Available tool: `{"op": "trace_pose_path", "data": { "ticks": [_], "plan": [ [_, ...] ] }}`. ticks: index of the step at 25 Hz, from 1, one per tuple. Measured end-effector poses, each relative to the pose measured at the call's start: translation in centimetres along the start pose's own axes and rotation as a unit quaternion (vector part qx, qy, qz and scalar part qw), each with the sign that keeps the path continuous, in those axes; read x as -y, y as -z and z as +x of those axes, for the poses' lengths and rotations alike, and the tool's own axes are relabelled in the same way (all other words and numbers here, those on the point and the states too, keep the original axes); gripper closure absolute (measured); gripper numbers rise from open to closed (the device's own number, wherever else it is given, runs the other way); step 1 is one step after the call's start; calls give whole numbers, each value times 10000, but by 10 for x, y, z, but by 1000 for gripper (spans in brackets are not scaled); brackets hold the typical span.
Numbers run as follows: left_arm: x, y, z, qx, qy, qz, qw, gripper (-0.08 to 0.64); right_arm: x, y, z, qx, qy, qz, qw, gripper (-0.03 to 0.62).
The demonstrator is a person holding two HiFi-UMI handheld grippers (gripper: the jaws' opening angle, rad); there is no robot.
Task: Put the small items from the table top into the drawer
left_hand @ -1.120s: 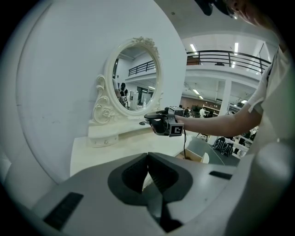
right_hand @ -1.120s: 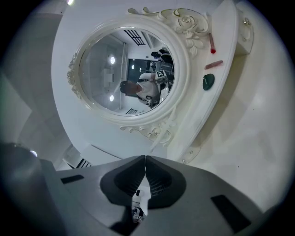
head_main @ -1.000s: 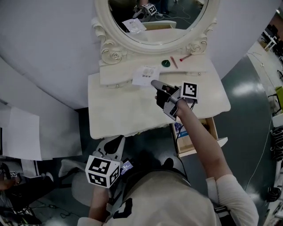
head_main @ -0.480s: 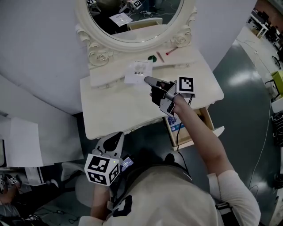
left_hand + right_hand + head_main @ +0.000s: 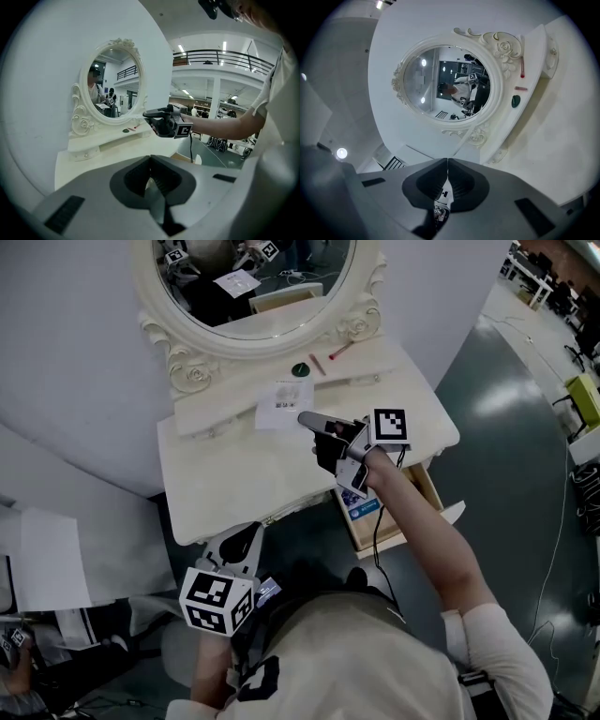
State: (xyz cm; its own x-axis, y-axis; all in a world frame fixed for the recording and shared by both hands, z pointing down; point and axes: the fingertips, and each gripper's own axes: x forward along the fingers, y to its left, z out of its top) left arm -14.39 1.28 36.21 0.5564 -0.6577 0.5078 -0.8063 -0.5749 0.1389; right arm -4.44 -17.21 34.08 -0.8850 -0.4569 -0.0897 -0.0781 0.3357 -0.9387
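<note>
**Head view.**
- The white bench [image 5: 234, 484] carries an oval mirror [image 5: 253, 287] at its back, with a raised shelf under it.
- On the shelf lie a green round piece [image 5: 300, 369], a short brown stick [image 5: 317, 364] just beside it, and a red stick [image 5: 339, 351] further right.
- Your right gripper [image 5: 305, 417] reaches over the bench. Its fingers are closed on the near corner of a white printed packet [image 5: 279, 401], which sits over the shelf's front edge.
- The drawer [image 5: 429, 491] stands pulled out below the bench's right side, under your right forearm. A blue-labelled item [image 5: 361, 507] lies in it.
- Your left gripper [image 5: 248, 532] hangs off the bench's near edge, well apart from every item.

**Left gripper view.**
- The fingers [image 5: 157, 197] are closed together with nothing between them.
- They point at the bench and mirror, with your right gripper held level above the bench top.

**Right gripper view.**
- The fingers [image 5: 461, 180] meet with no visible gap at the tips. The packet itself can hardly be made out here.
- The view is rolled, so the bench stands at the right edge and the green piece and both sticks are near the mirror frame.
</note>
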Motion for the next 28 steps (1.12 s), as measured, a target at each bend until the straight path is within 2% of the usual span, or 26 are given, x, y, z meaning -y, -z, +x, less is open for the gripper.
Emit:
{"op": "trace_pose_path", "data": {
  "ticks": [14, 19, 28],
  "plan": [
    [44, -10, 18, -57, 29, 136, 9999, 505, -26, -5, -48, -115, -194, -33, 9997, 561],
    [68, -8, 27, -116, -30, 79, 9999, 505, -35, -5, -72, -278, -324, -109, 9990, 561],
    [99, -6, 45, -202, -202, -86, 9996, 505, -35, -1, -108, -497, -464, 52, 9977, 561]
  ]
}}
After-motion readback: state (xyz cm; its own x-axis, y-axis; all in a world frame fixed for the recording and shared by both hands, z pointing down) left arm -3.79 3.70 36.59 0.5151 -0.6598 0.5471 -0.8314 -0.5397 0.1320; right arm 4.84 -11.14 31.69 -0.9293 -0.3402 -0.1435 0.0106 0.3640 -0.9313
